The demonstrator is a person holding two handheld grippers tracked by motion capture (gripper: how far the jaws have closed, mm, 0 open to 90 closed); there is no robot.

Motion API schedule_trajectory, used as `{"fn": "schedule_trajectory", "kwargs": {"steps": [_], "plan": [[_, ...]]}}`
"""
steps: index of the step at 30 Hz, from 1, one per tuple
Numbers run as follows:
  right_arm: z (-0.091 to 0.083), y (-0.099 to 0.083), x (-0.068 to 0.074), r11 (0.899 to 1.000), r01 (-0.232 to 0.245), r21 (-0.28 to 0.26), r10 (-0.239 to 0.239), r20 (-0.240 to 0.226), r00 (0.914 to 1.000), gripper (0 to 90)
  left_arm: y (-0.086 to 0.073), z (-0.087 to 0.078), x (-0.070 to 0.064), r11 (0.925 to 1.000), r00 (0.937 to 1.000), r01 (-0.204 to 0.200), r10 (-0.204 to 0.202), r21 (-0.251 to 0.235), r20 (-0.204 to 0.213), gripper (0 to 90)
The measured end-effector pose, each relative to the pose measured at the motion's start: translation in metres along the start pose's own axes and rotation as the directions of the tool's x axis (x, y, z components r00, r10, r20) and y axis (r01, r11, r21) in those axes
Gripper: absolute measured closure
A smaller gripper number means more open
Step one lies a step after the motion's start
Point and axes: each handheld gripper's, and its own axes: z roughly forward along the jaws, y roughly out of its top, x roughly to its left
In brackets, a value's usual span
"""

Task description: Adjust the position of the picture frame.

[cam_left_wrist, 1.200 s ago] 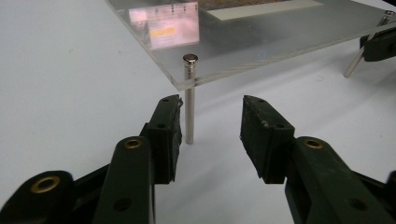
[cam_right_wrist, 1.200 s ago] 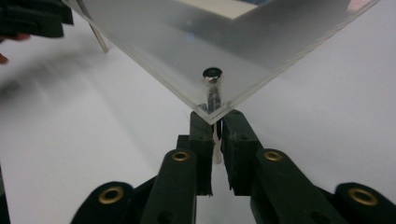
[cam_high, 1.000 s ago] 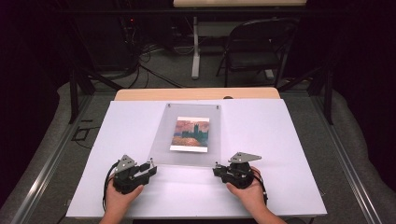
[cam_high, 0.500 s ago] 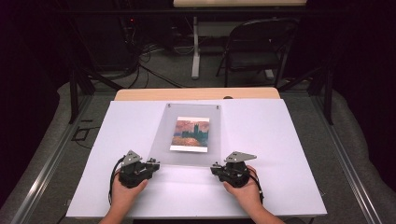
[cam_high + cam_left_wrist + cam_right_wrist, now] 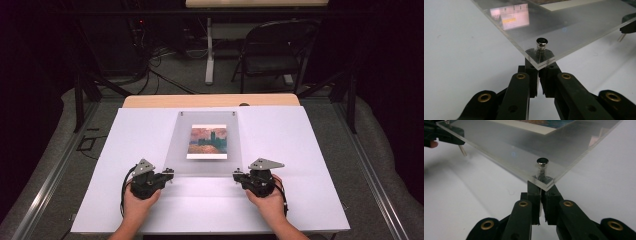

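— Both grippers have crept inward since a second ago, and now each sits at a near corner of the clear acrylic picture frame (image 5: 207, 145), doesn't it?

— Yes. From above, the left gripper (image 5: 169, 174) meets the near left corner and the right gripper (image 5: 235, 174) the near right one, a hand behind each.

— And the frame itself?

— It lies in the middle of the white table top (image 5: 300, 145), with a small orange and blue printed picture (image 5: 208, 141) sandwiched inside.

— Are the jaws closed?

— In the left gripper view they are pinched nearly together beneath a small silver standoff bolt (image 5: 541, 43) at the corner. The right gripper view shows the same under its own silver bolt (image 5: 542, 163). They seem clamped on the bolts' lower ends, though the acrylic blurs that contact.
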Motion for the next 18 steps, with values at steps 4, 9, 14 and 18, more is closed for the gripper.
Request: {"fn": "schedule_trajectory", "kwargs": {"steps": [4, 9, 14, 18], "plan": [[-0.004, 0.004, -0.011, 1.000, -0.018, -0.021, 0.018, 0.025, 0.9995, 85.2, 0.007, 0.005, -0.006, 1.0000, 0.9999, -0.004, 0.004, -0.006, 0.015, 85.3], [-0.004, 0.009, -0.019, 0.999, -0.030, -0.040, 0.032, 0.042, 0.9986, 85.2, 0.014, 0.013, -0.006, 0.9998, 0.9999, 0.011, -0.011, -0.015, 0.009, 85.3], [-0.002, 0.013, -0.027, 0.999, -0.032, -0.041, 0.034, 0.053, 0.9980, 85.2, 0.021, 0.023, -0.004, 0.9995, 0.9997, 0.021, -0.021, -0.024, 0.007, 85.2], [0.000, 0.014, -0.033, 0.998, -0.039, -0.047, 0.042, 0.064, 0.9971, 85.2, 0.024, 0.030, -0.004, 0.9994, 0.9997, 0.024, -0.024, -0.024, 0.005, 85.2]]}}
